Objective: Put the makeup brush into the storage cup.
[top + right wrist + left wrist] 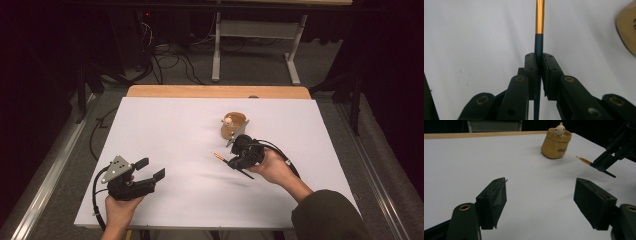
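My right gripper (231, 161) is shut on a slim pen-like stick (218, 156), right of the table's middle. In the right gripper view the pads (531, 62) pinch the dark blue shaft, and the orange part of the stick (540, 17) points away from the right gripper (538, 57). A tan pot (233, 125) with a small white figure (559, 129) at its rim stands just behind that hand. My left gripper (151, 168) rests near the front left, open with nothing between its fingers. From the left gripper (540, 187), the pot (556, 145), the stick (584, 160) and the right gripper (604, 165) lie ahead to the right.
A white sheet (165, 125) covers the table, with a wooden strip (215, 91) along the far edge. Beyond it stand a grey table frame (255, 30) and cables (170, 60) on the floor. The pot's edge (627, 27) is close on the right in the right gripper view.
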### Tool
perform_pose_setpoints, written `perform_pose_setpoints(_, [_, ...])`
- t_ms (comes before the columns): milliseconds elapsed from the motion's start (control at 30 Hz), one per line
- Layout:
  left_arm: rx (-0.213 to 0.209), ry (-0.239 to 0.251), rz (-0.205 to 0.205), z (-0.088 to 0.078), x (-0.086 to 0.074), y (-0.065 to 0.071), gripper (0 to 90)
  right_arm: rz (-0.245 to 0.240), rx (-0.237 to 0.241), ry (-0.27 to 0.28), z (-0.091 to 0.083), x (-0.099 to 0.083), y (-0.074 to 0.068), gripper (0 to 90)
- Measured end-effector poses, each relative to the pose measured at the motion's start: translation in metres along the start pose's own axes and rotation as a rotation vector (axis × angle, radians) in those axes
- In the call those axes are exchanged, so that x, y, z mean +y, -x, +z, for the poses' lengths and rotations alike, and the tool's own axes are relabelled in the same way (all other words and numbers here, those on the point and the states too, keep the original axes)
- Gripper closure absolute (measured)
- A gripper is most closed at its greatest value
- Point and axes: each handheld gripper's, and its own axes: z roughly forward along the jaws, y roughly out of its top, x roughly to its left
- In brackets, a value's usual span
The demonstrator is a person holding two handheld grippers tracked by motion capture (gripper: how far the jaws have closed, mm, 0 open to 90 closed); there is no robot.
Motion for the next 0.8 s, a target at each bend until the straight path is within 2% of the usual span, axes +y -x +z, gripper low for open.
perform_pose_setpoints(133, [0.001,0.001,-0.001,-0.001,0.0,-0.001,27.0,0.018,0.0,0.014,-0.002,-0.001,0.0,84.9])
perform_pose_setpoints(467, [0.0,-0.001,0.0,0.001,0.0,0.0,27.0,0.023,-0.011,0.05,-0.007,-0.004,0.003,84.9])
perform_pose_setpoints(633, [0.0,0.002,-0.001,0.0,0.0,-0.001,27.0,0.056,-0.025,0.077,-0.013,-0.007,0.006,84.9])
perform_pose_setpoints(800, [0.001,0.0,0.001,0.001,0.0,0.0,27.0,0.066,-0.028,0.104,-0.017,-0.008,0.009,84.9])
